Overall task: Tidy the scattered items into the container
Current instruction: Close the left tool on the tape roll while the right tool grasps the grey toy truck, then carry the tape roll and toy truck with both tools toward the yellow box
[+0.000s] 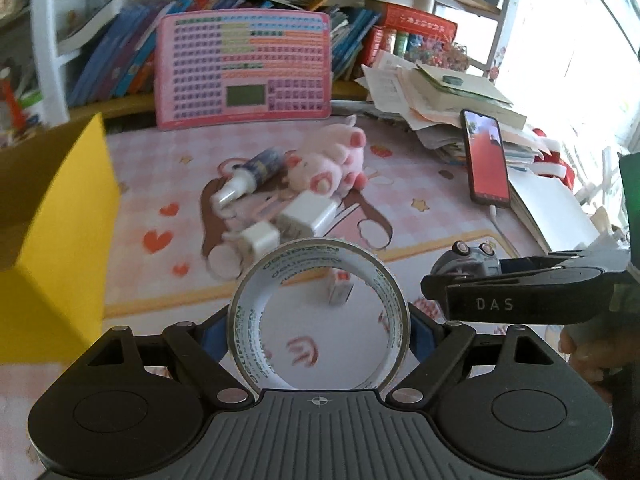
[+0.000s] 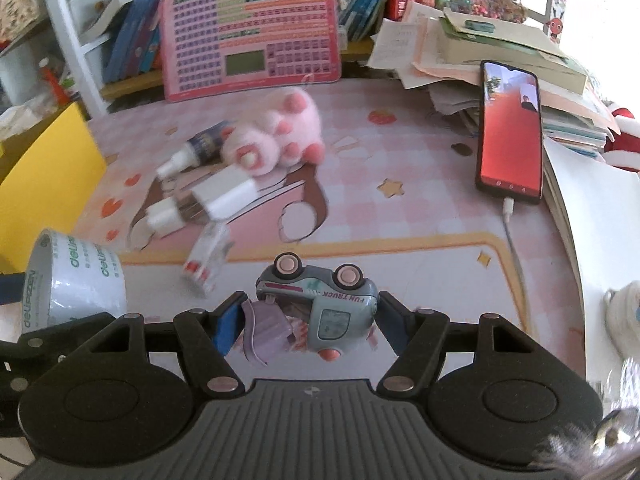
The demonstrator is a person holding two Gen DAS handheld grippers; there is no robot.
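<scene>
Gripping a tape roll (image 1: 320, 316) in left tool (image 1: 320, 332), toy truck (image 2: 320, 304) clamped in right tool (image 2: 308, 320).

The yellow box (image 1: 52, 240) is cut off by the left edge, so its inside cannot be seen. The spray bottle (image 2: 192, 152), pink pig toy (image 2: 276, 136) and two white plugs (image 2: 200, 204) are blurry. A small clear box (image 2: 208, 260) is blurry too; it may hold something red. The roll of tape (image 1: 320, 316) hides part of the mat (image 1: 440, 208). A white thing (image 2: 624, 316) is cut off at the right edge.
</scene>
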